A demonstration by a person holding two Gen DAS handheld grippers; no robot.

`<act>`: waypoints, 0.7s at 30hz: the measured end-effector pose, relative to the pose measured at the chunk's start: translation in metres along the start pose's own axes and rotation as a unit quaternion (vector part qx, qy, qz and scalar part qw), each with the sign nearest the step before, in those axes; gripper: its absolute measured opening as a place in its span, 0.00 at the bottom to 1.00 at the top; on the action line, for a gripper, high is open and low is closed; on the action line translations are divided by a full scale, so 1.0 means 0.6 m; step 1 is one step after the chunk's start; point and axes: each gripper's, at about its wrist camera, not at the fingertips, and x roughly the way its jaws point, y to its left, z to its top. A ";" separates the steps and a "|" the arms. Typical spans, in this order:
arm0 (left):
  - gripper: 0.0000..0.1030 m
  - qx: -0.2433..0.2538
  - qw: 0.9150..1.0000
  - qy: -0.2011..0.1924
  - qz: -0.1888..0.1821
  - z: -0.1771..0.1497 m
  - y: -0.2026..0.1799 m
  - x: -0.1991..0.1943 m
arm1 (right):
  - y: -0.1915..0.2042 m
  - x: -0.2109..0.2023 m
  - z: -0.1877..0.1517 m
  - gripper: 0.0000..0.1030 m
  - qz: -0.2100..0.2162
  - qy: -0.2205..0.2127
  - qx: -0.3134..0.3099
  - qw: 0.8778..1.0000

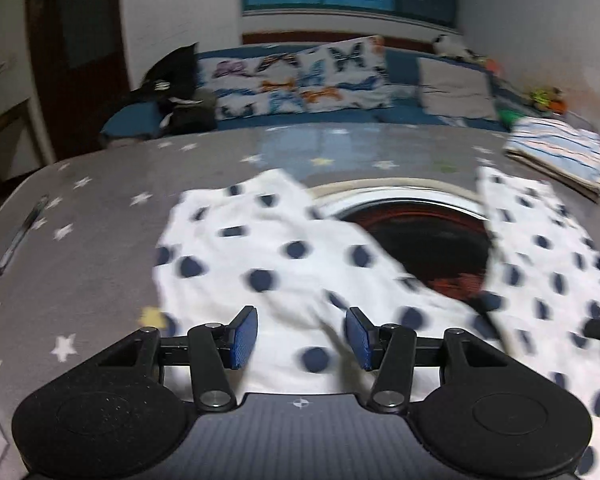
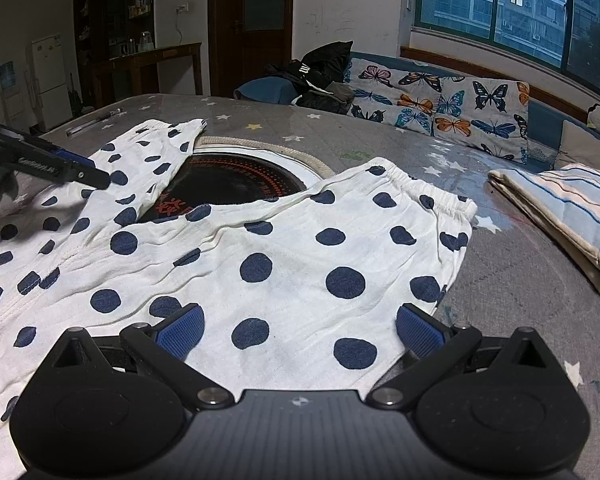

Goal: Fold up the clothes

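Observation:
White shorts with navy dots (image 2: 284,264) lie spread on the grey star-print table (image 2: 520,280), both legs pointing away, partly over a round black cooktop (image 2: 236,180). In the left wrist view the shorts (image 1: 268,256) are blurred. My left gripper (image 1: 302,338) is open just above the near edge of the left leg, holding nothing; it also shows at the left of the right wrist view (image 2: 76,172). My right gripper (image 2: 300,332) is open wide over the near edge of the right leg, empty.
A folded striped cloth (image 2: 568,216) lies at the right of the table, also in the left wrist view (image 1: 560,152). A pen (image 1: 20,236) lies at the far left. Behind the table is a sofa with butterfly cushions (image 2: 440,104) and dark clothes (image 2: 320,76).

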 end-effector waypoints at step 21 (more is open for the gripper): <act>0.36 0.009 0.996 -0.028 0.086 -0.048 0.051 -0.043 | 0.001 -0.002 0.000 1.00 0.000 0.000 0.000 1.000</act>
